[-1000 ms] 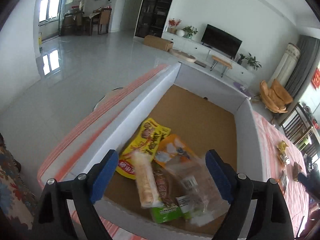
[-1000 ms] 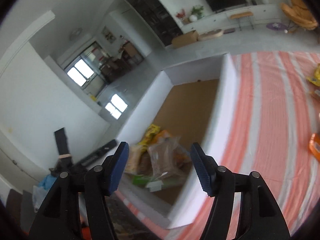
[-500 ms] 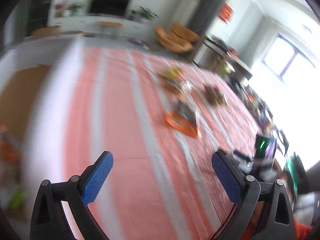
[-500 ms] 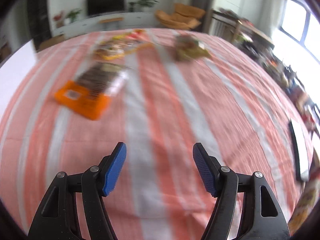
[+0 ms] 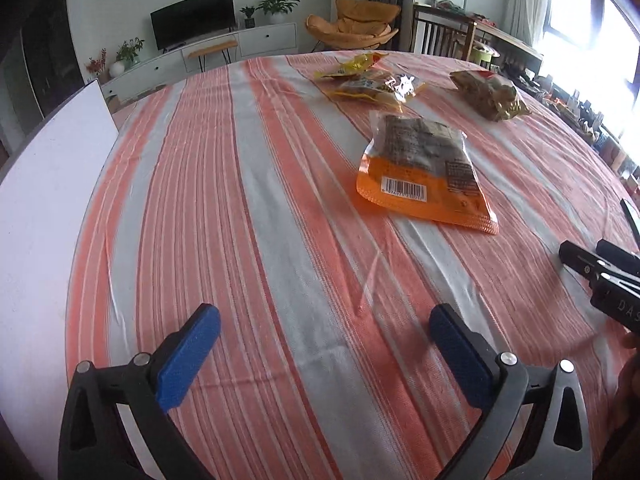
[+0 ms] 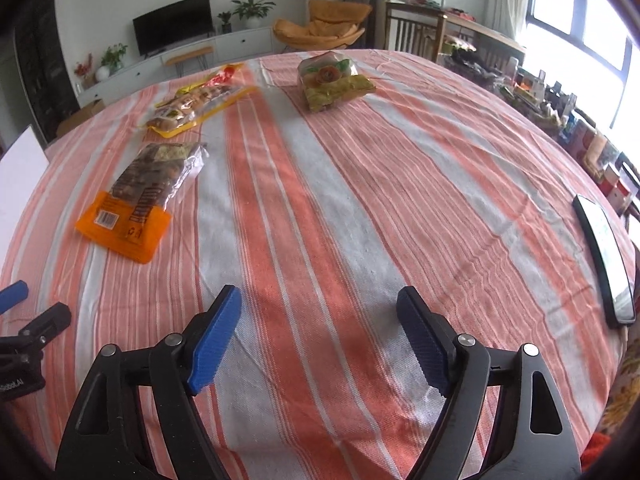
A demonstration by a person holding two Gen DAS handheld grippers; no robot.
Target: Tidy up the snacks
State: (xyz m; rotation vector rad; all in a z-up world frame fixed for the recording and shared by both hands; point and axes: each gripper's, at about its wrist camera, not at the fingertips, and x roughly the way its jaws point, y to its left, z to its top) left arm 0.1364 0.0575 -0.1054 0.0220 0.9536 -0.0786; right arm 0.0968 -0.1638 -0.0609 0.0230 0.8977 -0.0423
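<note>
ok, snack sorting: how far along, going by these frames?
Done: cannot tell; only the white box wall shows. In hand: nothing; left gripper and right gripper are opening, empty. Left: orange packet, yellow packets and green-wrapped packet lie on the striped cloth.

Readable text is scarce. White letters "DAS" on the black body of the right hand-held gripper (image 5: 618, 280), at the left view's right edge. "obot.AI", cut off, on the left hand-held gripper (image 6: 20, 354) body. Orange snack pouch (image 5: 424, 168) ahead carries a barcode; its digits and print are too small to read.
</note>
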